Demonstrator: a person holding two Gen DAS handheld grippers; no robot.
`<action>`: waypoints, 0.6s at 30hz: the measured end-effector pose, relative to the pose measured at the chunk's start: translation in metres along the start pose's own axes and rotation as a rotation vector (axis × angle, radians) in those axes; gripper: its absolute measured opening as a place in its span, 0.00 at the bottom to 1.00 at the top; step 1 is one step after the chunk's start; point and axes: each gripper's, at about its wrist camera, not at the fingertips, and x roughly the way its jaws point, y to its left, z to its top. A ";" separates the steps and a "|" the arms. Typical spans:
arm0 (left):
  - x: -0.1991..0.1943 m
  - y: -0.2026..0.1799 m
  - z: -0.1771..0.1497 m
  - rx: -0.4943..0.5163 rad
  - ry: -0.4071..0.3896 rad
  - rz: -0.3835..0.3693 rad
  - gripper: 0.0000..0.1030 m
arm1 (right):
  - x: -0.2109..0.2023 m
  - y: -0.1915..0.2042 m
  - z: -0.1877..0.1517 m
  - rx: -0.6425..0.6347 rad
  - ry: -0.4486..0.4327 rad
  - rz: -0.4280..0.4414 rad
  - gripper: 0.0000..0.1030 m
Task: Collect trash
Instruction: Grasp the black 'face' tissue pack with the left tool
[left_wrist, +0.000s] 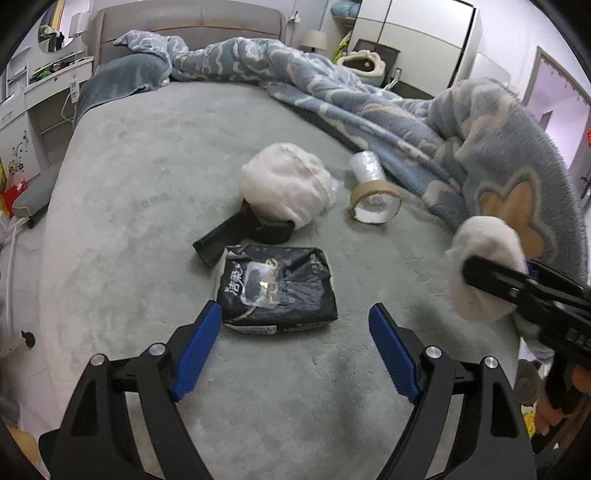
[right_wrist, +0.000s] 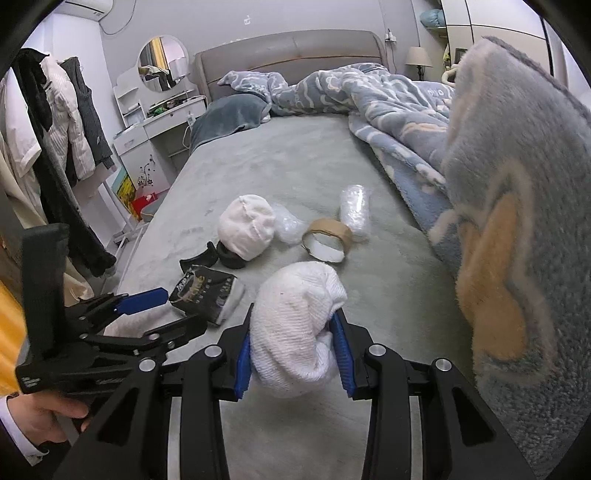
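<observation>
Bed scene with trash awaiting collection, read left to right. The left gripper (left_wrist: 295, 325) hangs with its blue pads spread wide and nothing between them, angled down over the black wrapper pack (left_wrist: 280, 288), which lies flat on the grey-green bed cover (left_wrist: 147, 184) near the foot edge — judged the next item to be taken, since the jaws already straddle its width. Just beyond the pack, a black holder (left_wrist: 240, 236) lies partly under a white cloth bundle (left_wrist: 288, 184), the two touching. Further right sits a tape roll (left_wrist: 375, 201) with a brown cardboard core, and just behind it a roll of clear film (left_wrist: 365, 166), close to the hem of the blue patterned blanket (left_wrist: 369, 110), which is pushed toward the right edge and leaves the middle of the bed bare. At far right the right gripper (right_wrist: 293, 347) pinches a second white cloth wad (right_wrist: 295, 332) between its pads and holds it clear of the cover; the soft wad bulges above the pads, so the grip is judged secure.
</observation>
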 end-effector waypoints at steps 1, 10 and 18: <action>0.003 0.001 0.000 -0.008 0.004 0.009 0.82 | -0.001 -0.001 -0.002 -0.003 -0.001 0.003 0.37; 0.018 0.003 0.011 -0.027 0.006 0.053 0.82 | -0.005 -0.004 -0.009 -0.009 0.005 0.058 0.37; 0.032 0.008 0.016 -0.004 0.049 0.028 0.86 | -0.007 -0.012 -0.012 0.016 0.005 0.065 0.37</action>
